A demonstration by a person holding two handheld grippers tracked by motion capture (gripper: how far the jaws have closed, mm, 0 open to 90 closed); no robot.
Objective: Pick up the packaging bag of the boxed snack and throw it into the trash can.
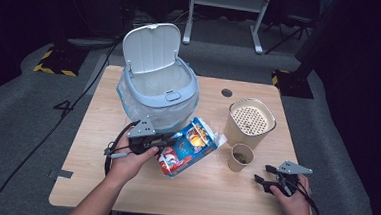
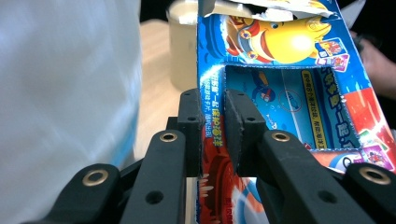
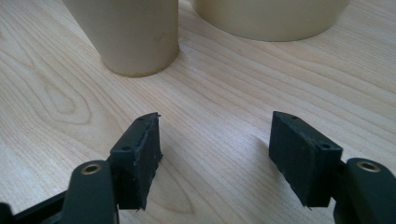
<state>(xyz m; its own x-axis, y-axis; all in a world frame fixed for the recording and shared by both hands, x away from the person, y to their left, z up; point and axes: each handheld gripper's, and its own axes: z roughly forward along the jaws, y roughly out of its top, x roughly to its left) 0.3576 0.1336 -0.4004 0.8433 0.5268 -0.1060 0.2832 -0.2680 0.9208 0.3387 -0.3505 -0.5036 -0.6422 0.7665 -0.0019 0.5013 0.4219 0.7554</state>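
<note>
A torn blue and red snack box [image 1: 190,146] with a cartoon print lies at the table's middle, just in front of the bin. My left gripper [image 1: 163,144] is shut on the box's left edge; in the left gripper view the jaws pinch the thin cardboard wall of the box [image 2: 280,93] between the pads [image 2: 212,130]. My right gripper [image 1: 265,174] rests low over the table near the front right, open, nothing between its pads [image 3: 215,154]. A small paper cup [image 1: 240,157] stands just ahead of it, its base [image 3: 133,37] close in the right gripper view.
A light blue bin [image 1: 159,85] with a plastic liner and raised lid stands at the back middle. A tall beige tub [image 1: 250,122] with a perforated top is behind the cup. The wooden table [image 1: 213,189] has bare room along its front.
</note>
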